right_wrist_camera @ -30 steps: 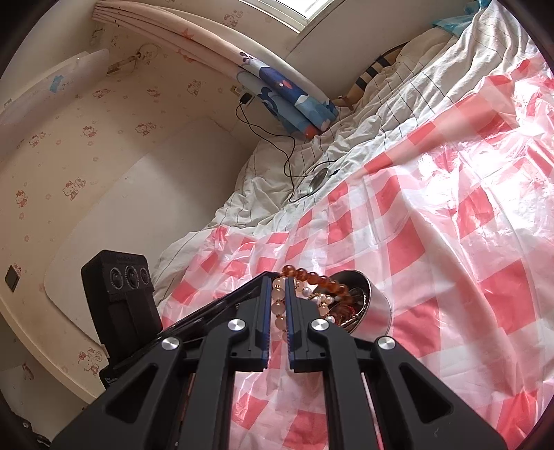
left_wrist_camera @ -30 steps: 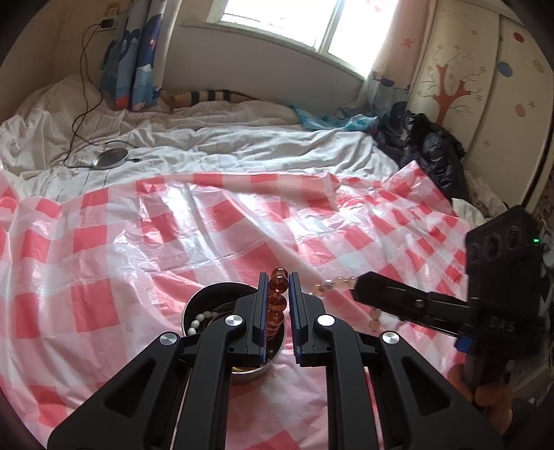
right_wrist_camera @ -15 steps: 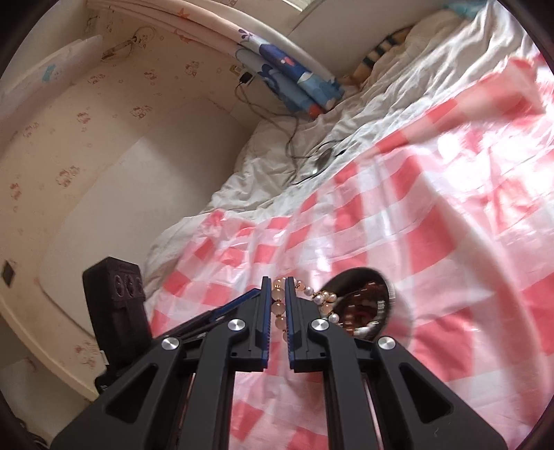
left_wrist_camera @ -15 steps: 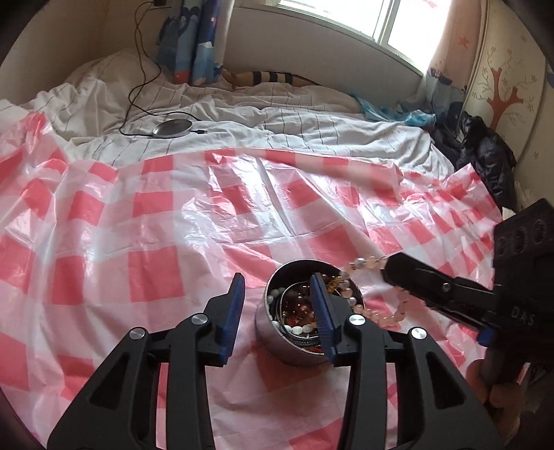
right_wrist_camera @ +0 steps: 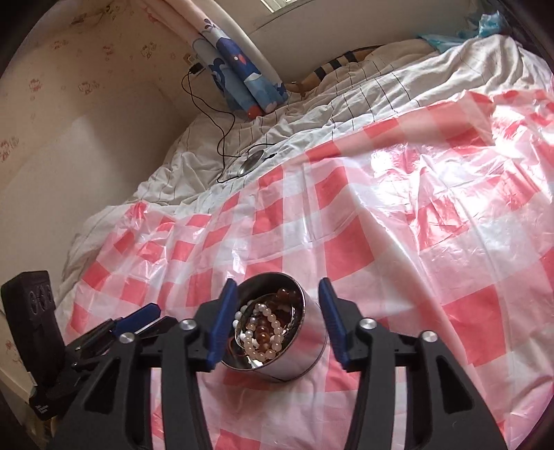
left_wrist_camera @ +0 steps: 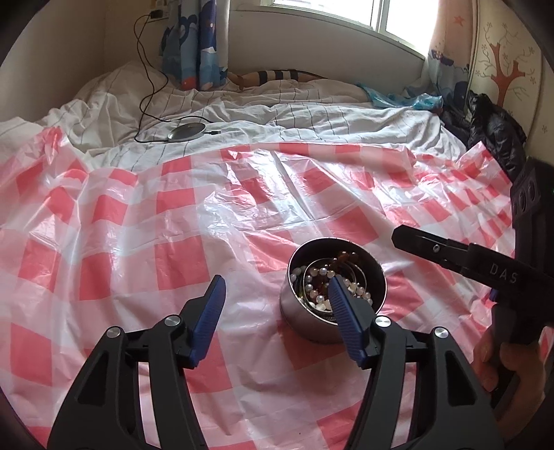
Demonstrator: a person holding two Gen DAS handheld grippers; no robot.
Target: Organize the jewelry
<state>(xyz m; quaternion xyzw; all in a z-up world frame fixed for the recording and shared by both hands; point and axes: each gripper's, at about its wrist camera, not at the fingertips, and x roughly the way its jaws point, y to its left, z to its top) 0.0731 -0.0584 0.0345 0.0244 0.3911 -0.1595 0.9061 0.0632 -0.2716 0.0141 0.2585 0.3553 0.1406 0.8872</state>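
This is a home bedroom, likely a child's. A bed [left_wrist_camera: 311,117] with rumpled white striped bedding fills the room, half covered by a pink-checked plastic sheet [left_wrist_camera: 138,214]. At the far side a cartoon-print curtain [left_wrist_camera: 194,41] hangs by the window [left_wrist_camera: 381,14], and a wardrobe [left_wrist_camera: 505,62] painted with a tree stands at the right.

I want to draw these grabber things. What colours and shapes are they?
Each gripper is black plastic with two long angled fingers. The fingers have ribbed blue pads inside and round silver screws at the joints. The right gripper looks the same; from the side it shows white letters "DAS" and a boxy black block with three round holes. A bare hand holds its grip. No cables show on them.
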